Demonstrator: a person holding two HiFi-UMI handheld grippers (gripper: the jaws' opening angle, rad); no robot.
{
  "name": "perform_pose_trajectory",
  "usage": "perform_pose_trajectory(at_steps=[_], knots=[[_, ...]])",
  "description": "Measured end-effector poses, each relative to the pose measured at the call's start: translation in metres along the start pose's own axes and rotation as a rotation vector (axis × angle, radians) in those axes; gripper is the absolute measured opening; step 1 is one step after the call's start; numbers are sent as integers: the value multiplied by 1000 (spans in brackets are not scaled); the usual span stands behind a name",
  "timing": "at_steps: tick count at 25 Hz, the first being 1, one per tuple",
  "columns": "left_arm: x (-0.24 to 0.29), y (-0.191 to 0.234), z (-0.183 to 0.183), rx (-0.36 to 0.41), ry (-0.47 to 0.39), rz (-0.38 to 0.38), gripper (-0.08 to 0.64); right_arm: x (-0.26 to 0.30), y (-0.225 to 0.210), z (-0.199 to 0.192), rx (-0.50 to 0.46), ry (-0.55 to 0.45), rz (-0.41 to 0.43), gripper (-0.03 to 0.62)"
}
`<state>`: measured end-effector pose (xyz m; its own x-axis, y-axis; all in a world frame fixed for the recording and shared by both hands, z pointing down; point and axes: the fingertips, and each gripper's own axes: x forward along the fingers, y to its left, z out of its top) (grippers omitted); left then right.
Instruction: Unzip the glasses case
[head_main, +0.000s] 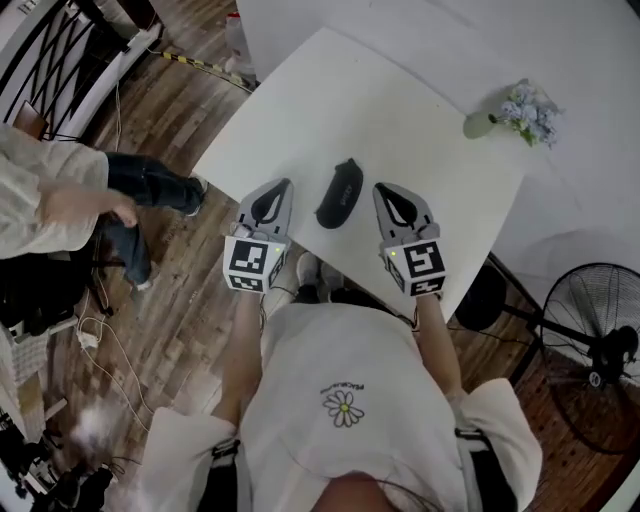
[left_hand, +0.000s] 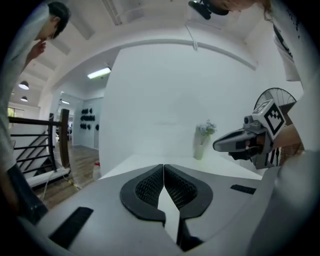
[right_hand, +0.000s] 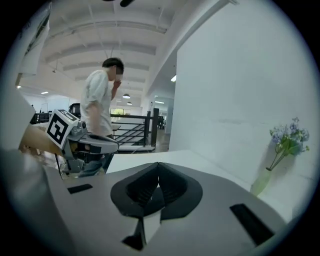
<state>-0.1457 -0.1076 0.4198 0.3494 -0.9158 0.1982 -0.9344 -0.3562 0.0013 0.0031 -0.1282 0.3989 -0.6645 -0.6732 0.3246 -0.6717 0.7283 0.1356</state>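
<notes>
A black zipped glasses case (head_main: 339, 192) lies on the white table (head_main: 400, 120) near its front edge, between my two grippers. My left gripper (head_main: 283, 184) hangs just left of the case, jaws shut and empty. My right gripper (head_main: 382, 189) hangs just right of it, jaws shut with nothing held. Neither touches the case. In the left gripper view my left gripper (left_hand: 163, 167) has its tips together, and the right gripper (left_hand: 220, 145) shows at the right. In the right gripper view my right gripper (right_hand: 158, 165) is closed; the case is hidden in both gripper views.
A small green vase with pale blue flowers (head_main: 515, 112) stands at the table's far right. A person in a light shirt (head_main: 40, 200) stands left of the table on the wooden floor. A floor fan (head_main: 590, 345) stands at the right. A black railing (head_main: 50, 50) is at top left.
</notes>
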Motion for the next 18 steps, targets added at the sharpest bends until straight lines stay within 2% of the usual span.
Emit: perform_pose_trajectory(at_steps=[3, 6, 10, 13, 15, 18], knots=[[18, -15, -42, -25, 126, -127, 14, 11, -4, -35, -2, 70, 4, 8], [29, -31, -76, -38, 244, -255, 14, 35, -9, -66, -47, 140, 63, 8], [37, -34, -104, -32, 322, -305, 14, 63, -12, -101, -101, 240, 175, 8], [39, -39, -122, -23, 387, -352, 14, 70, -25, -122, -153, 319, 150, 6], [39, -43, -135, 31, 438, -391, 14, 73, -32, -135, -182, 366, 127, 6], [42, -49, -148, 76, 467, -435, 14, 74, -28, -145, -173, 393, 171, 6]])
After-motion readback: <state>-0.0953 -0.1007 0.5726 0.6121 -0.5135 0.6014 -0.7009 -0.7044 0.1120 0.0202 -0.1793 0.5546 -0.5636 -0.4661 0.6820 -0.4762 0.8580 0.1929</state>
